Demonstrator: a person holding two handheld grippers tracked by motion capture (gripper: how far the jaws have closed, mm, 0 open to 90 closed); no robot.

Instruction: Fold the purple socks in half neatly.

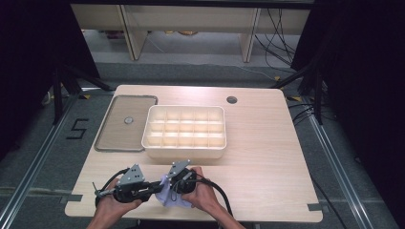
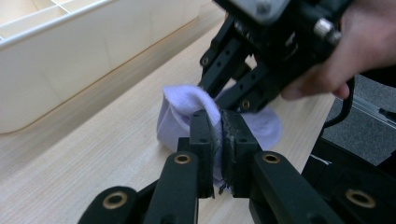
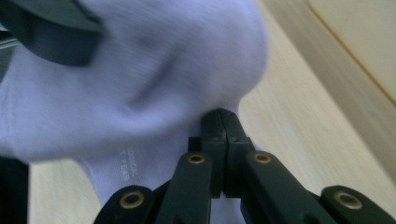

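Near table edge, both hand-held grippers [image 2: 218, 135] [image 3: 225, 126] pinching lavender sock [image 3: 140, 84], white lettering unreadable

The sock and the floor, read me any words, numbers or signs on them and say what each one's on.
"5": black tape mark on the floor, left of the table.
Small white print on the lilac sock, beside the right tongs in the right gripper view: too blurred to read.

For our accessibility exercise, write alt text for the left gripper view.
The left gripper pinches a pale purple sock on a light wooden table, with the right gripper clamped on it from beyond. A cream compartment tray stands behind.
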